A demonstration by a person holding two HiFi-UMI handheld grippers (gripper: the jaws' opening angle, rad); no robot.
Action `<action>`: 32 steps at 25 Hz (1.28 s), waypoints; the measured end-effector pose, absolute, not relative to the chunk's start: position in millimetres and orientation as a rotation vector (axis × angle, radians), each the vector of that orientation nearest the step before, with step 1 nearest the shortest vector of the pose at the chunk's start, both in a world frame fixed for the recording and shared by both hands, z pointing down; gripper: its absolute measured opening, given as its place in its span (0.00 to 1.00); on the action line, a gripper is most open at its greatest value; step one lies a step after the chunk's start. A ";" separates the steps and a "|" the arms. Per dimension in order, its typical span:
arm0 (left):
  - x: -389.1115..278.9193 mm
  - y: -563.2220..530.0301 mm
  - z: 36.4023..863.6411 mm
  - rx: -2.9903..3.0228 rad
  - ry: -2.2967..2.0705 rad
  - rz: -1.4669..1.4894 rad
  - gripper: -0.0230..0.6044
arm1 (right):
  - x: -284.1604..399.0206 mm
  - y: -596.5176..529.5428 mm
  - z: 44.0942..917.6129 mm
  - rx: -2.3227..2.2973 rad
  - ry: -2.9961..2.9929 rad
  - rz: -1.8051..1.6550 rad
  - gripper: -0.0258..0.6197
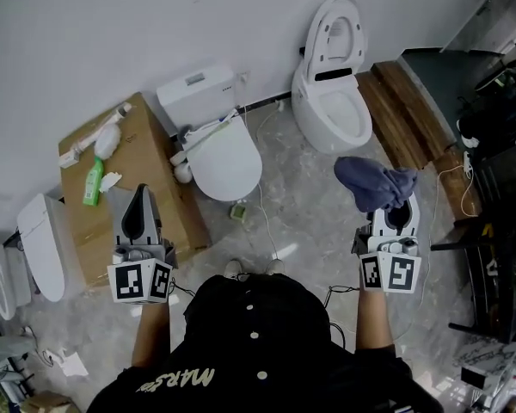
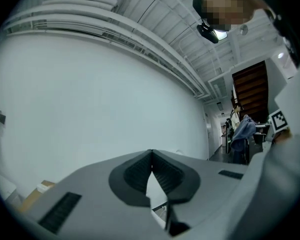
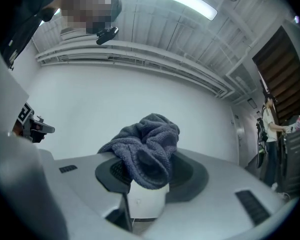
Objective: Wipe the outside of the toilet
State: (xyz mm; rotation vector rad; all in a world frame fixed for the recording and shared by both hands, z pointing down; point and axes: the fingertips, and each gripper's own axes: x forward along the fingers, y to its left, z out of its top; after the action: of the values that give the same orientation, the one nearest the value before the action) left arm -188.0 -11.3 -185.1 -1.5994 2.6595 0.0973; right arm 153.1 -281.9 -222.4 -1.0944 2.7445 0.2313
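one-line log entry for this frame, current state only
left tongs shut, empty | right tongs shut on blue cloth | cloth held clear of open toilet | wipe not started

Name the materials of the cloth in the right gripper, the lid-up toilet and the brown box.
Cloth: soft knitted or terry fabric, matte blue-grey, shown by its ribbed loops. Lid-up toilet: likely glazed ceramic, glossy white, smooth surface; the lid may be plastic. Brown box: apparently cardboard, matte, plain tan faces.
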 end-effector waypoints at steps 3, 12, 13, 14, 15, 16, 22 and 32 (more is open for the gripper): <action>-190.1 -1.6 -186.8 -1.557 2.676 0.087 0.05 | 146.7 -283.2 -222.7 -1.062 2.753 0.234 0.28; -183.6 2.0 -190.8 -1.547 2.665 0.087 0.05 | 137.8 -277.9 -220.8 -1.009 2.780 0.232 0.28; -183.2 1.4 -190.6 -1.550 2.664 0.086 0.05 | 136.8 -276.7 -220.5 -1.001 2.785 0.232 0.28; -183.1 0.5 -190.6 -1.552 2.663 0.084 0.05 | 135.7 -276.0 -220.1 -0.994 2.790 0.234 0.28; -183.1 -0.6 -190.7 -1.553 2.662 0.083 0.05 | 134.8 -275.8 -219.7 -0.991 2.794 0.237 0.28; -183.0 -1.8 -190.8 -1.553 2.660 0.082 0.05 | 134.5 -275.9 -219.4 -0.991 2.796 0.238 0.28; -176.8 -2.2 -190.6 -1.563 2.658 0.088 0.05 | 139.0 -273.7 -217.0 -0.995 2.802 0.220 0.28; -178.2 3.4 -185.5 -1.562 2.667 0.096 0.05 | 133.0 -267.9 -214.1 -0.980 2.811 0.201 0.28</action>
State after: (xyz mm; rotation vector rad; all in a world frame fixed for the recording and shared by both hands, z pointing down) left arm -178.2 3.4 -185.5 -1.5622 2.6668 0.0957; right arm 133.0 -267.9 -214.1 -0.9797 2.8107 0.2011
